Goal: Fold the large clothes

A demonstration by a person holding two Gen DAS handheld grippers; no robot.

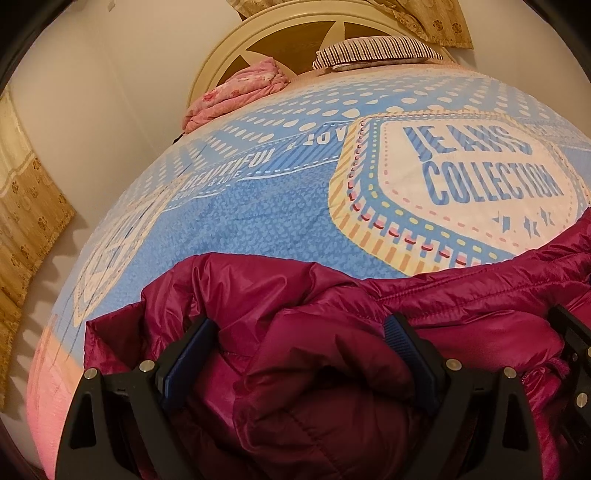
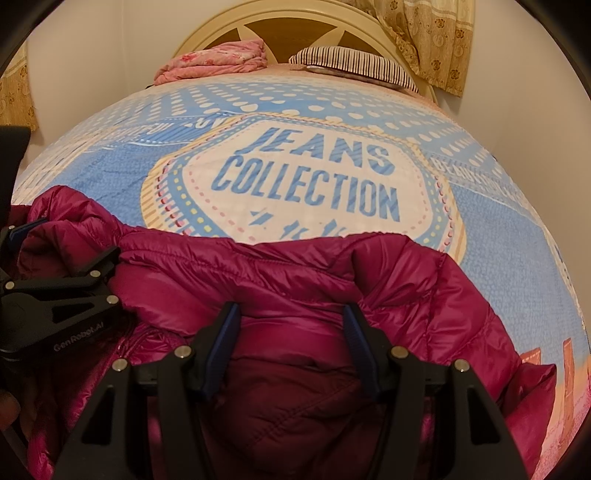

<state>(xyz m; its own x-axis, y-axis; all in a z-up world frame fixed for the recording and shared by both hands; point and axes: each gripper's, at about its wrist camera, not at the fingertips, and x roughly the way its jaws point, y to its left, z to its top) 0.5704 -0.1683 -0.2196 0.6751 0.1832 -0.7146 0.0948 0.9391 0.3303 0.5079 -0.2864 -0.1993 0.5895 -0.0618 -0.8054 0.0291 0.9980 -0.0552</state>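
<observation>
A shiny magenta puffer jacket (image 1: 461,306) (image 2: 258,269) lies bunched across the near end of a bed, on a blue bedspread (image 1: 277,229) (image 2: 498,240) printed with "JEANS COLLECTION". My left gripper (image 1: 295,328) stands wide over the jacket's left part, and a crumpled mound of fabric bulges up between its blue pads. The right wrist view shows it from the side at the far left (image 2: 68,242). My right gripper (image 2: 291,314) is set narrower, its pads against a thick fold of the jacket that fills the gap. The jacket's near half is hidden under both grippers.
At the bed's far end a folded pink blanket (image 1: 240,92) (image 2: 214,62) and a striped pillow (image 1: 373,51) (image 2: 351,62) lie against a cream headboard (image 1: 295,33). Patterned curtains (image 1: 29,221) (image 2: 436,37) hang at both sides.
</observation>
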